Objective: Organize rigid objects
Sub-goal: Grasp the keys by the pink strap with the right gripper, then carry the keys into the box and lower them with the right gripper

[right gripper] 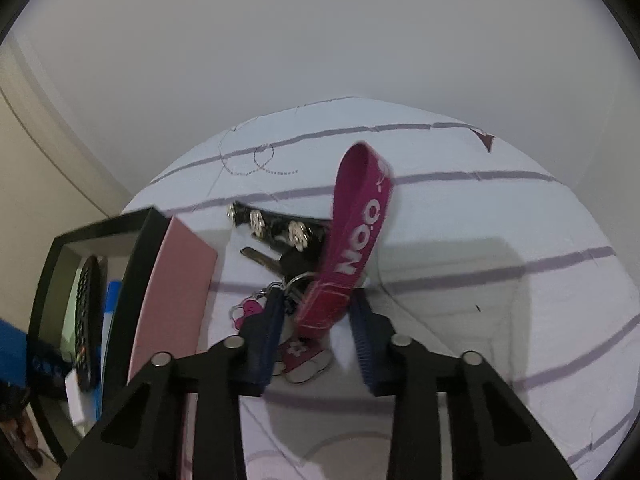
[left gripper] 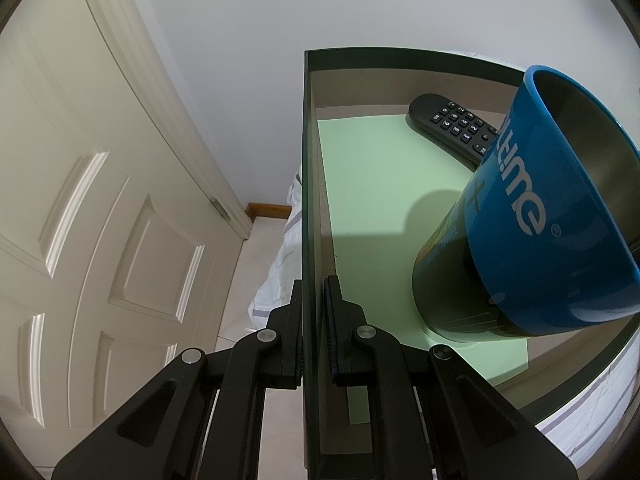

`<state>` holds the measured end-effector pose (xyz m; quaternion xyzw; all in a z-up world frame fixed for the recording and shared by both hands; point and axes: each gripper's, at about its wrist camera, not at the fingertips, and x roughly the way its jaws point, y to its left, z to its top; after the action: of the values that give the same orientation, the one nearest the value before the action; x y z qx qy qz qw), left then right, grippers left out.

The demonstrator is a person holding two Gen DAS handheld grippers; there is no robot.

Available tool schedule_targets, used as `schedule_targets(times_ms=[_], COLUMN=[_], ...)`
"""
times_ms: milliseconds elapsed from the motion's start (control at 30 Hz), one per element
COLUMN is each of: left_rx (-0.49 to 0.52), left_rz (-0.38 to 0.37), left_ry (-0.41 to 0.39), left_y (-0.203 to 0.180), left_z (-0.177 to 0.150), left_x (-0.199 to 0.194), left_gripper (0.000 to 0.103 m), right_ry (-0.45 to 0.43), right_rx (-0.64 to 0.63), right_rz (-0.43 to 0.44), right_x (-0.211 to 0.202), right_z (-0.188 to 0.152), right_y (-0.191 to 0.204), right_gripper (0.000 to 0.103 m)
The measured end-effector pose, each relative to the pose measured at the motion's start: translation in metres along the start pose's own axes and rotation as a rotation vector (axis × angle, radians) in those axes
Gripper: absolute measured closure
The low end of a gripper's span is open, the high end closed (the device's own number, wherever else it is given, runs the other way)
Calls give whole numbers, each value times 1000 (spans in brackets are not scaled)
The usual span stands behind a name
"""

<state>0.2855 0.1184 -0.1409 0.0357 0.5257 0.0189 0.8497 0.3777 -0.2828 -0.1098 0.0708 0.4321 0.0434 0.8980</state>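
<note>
In the left wrist view my left gripper [left gripper: 314, 284] is shut on the left wall of a black box [left gripper: 310, 168] with a green floor. Inside it a blue mug [left gripper: 560, 216] lies tilted on a dark can [left gripper: 448, 280], and a black remote [left gripper: 452, 124] lies at the back. In the right wrist view my right gripper [right gripper: 316, 300] is open around a key bunch [right gripper: 296, 276] with a magenta strap [right gripper: 356, 240] on the bed sheet. A black strip with silver flowers [right gripper: 276, 228] lies behind the keys.
A pink box [right gripper: 172, 300] lies left of the keys, next to the black box [right gripper: 136, 264]. A white door [left gripper: 100, 220] and a white wall [left gripper: 240, 60] stand to the left. The striped white sheet [right gripper: 480, 260] spreads right.
</note>
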Motion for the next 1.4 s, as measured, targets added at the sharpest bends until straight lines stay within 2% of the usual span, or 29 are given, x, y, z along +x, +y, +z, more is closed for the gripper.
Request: schedule_targets(times_ms=[133, 433, 467, 567, 600, 733, 967, 1033, 1100, 1167, 1400], left_rx=[0, -1, -1, -2, -2, -3, -2, -3, -3, -2, -2], left_rz=[-1, 1, 1, 1, 1, 1, 1, 0, 1, 3, -1], left_ry=[0, 0, -1, -2, -2, -2, -3, -2, -3, -4, -6], left_y=[0, -1, -1, -1, 0, -1, -1, -1, -1, -1, -1], left_z=[0, 0, 0, 0, 0, 0, 0, 0, 0, 0, -1], left_x=[0, -1, -1, 0, 0, 0, 0, 0, 0, 1, 1], left_gripper=[97, 97, 97, 97, 97, 97, 97, 97, 97, 97, 97], right_ry=[-4, 18, 17, -27, -34, -54, -44, -51, -65, -76, -121], right_rx=[-23, -23, -18, -8, 0, 8, -110, -112, -96, -74, -79], right_rz=[-19, -63, -56, -59, -68, -51, -174, -174, -159, -129, -146], right_x=[-12, -73, -77, -83, -82, -74, -47, -49, -53, -58, -69], right_z=[-15, -79, -83, -88, -87, -78, -72, -73, -74, -75, -82], right_y=[-3, -32, -35, -44, -47, -42, -18, -19, -24, -31, -25], right_gripper=[74, 73, 69, 32, 28, 28, 28, 36, 56, 65, 67])
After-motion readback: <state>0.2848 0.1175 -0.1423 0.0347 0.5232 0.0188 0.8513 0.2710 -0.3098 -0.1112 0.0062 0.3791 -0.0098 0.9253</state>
